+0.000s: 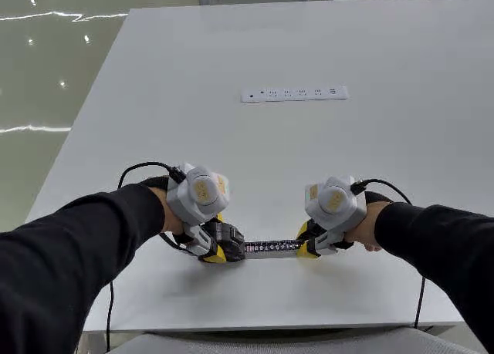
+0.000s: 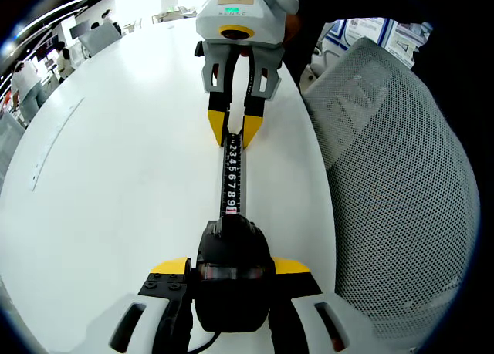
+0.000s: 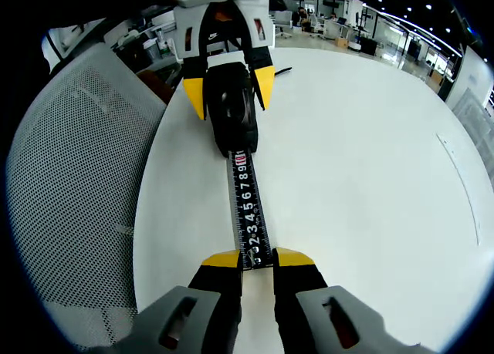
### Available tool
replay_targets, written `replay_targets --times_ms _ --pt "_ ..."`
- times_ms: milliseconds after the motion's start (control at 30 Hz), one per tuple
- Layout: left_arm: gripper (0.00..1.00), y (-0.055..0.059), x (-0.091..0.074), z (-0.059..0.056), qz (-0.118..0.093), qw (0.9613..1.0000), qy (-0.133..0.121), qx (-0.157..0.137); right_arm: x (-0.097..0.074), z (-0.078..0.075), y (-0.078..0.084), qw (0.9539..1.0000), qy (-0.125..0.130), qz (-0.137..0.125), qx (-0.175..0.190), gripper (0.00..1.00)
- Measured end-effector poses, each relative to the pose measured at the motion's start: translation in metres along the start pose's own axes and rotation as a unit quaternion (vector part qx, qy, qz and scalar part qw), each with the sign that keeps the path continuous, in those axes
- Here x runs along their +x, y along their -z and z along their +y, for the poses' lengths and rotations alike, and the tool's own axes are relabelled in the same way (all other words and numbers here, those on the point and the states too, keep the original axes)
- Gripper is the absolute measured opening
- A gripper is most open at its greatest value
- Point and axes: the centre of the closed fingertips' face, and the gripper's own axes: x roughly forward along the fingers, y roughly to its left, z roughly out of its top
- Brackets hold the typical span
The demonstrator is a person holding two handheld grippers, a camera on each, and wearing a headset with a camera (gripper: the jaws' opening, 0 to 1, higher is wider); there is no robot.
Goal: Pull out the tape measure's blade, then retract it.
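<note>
Near the front edge of the white table (image 1: 309, 45), the left gripper (image 2: 231, 266) is clamping the black tape measure (image 2: 232, 273) by its case, while the right gripper (image 3: 257, 258), nearly closed, is pinching the tip of the short drawn-out blade (image 3: 248, 207).

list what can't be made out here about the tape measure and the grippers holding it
- Tip of the black numbered blade: hidden between the yellow tips of the grey right gripper, in both gripper views.
- Blade numbers: too small to read in the head view.
- Sides of the black tape measure case: covered by the grey left gripper, in the left gripper view.
- White power strip: socket details too small, head view.
</note>
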Motion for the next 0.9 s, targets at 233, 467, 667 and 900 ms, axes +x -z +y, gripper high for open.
replay_targets --times_ms 233,467,667,900 --pt "0.34 -0.0002 0.0002 0.0002 0.001 1.0000 0.000 -0.001 -0.0019 -0.0003 0.0023 1.0000 0.001 0.002 0.000 0.10" --pt "0.34 -0.0004 -0.0001 0.0001 0.004 1.0000 -0.001 -0.002 -0.0044 -0.0009 0.0057 1.0000 0.001 0.003 0.001 0.10" --pt "0.34 -0.0011 0.0003 0.0005 0.001 1.0000 -0.002 -0.001 -0.0057 -0.0019 0.0080 1.0000 -0.001 0.007 0.002 0.10" --pt "0.34 -0.0010 0.0000 0.0004 -0.001 1.0000 -0.005 -0.001 -0.0059 -0.0011 0.0080 1.0000 -0.002 0.008 0.002 0.10"
